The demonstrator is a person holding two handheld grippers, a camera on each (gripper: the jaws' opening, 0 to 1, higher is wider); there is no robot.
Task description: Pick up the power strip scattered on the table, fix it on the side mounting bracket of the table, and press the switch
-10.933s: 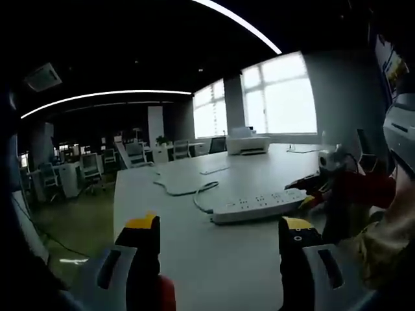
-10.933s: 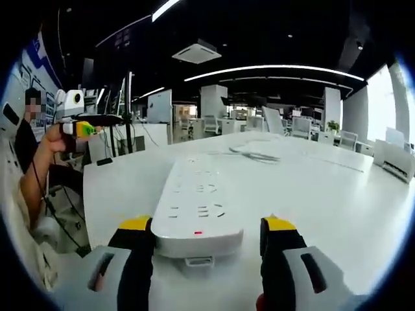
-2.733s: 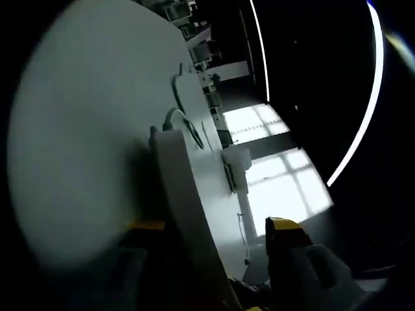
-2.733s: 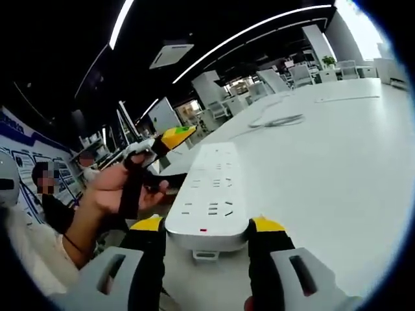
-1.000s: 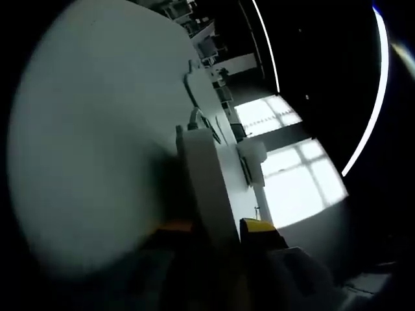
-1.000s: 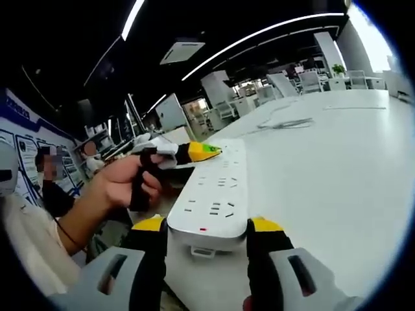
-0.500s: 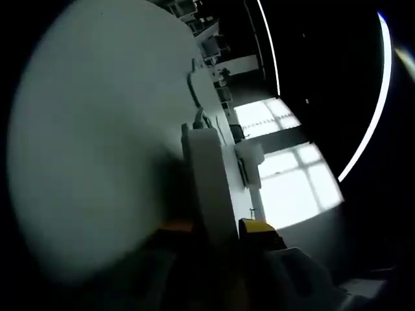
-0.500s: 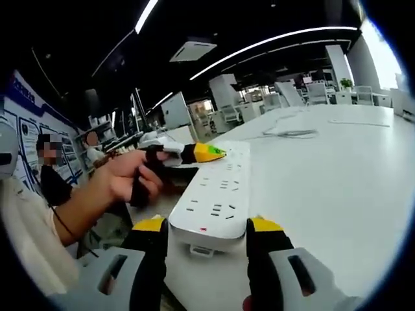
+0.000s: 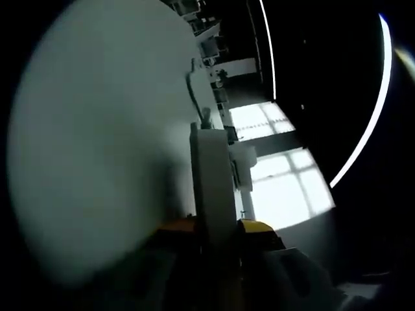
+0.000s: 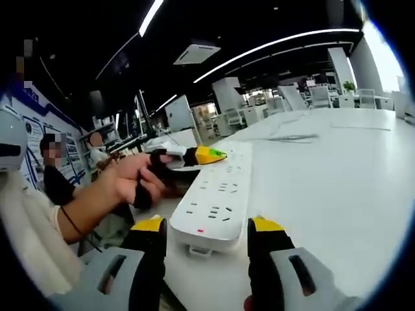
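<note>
The white power strip [image 10: 217,194] lies lengthwise on the white table [image 10: 337,194], sockets up, with a red mark on its near end. My right gripper [image 10: 207,227] has that near end between its yellow-tipped jaws, which press on both sides. A hand holds my left gripper [image 10: 194,155], clamped on the strip's left long edge further along. In the left gripper view the power strip [image 9: 211,181] shows edge-on, pinched between my left gripper [image 9: 217,227] jaws, with its cable [image 9: 192,78] trailing away over the table [image 9: 97,129].
The table's edge runs just left of the strip, where the person's arm [image 10: 78,207] reaches in. A loose cable [image 10: 292,137] lies further back on the table. Office desks and chairs [image 10: 305,97] stand behind, with bright windows [image 9: 279,188] beyond.
The left gripper came across to the strip's long edge and shut on it. The right jaws narrowed onto the near end. In the last half second the strip has only shifted slightly.
</note>
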